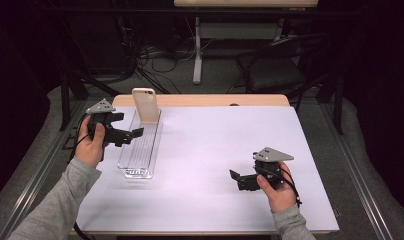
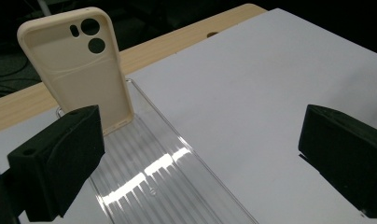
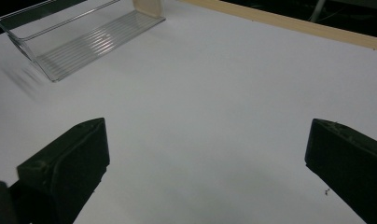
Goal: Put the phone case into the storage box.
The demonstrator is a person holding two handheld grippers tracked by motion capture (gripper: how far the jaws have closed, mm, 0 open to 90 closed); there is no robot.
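A cream phone case [image 1: 145, 105] [image 2: 77, 65] stands upright at the far end of a clear ribbed plastic tray [image 1: 140, 145] [image 2: 168, 177] [image 3: 79, 39] on the left half of the white table. My left gripper [image 1: 130, 133] [image 2: 200, 158] is held just left of the tray, open, its jaws pointing right across the tray and holding nothing. My right gripper [image 1: 236, 179] [image 3: 205, 163] hovers low over the white surface at the front right, open and empty, pointing left toward the tray.
The white sheet [image 1: 215, 150] covers the table, with a wooden strip [image 1: 200, 100] along the far edge. Behind the table stand a dark folding chair [image 1: 275, 65], a desk leg [image 1: 197, 50] and cables on the floor.
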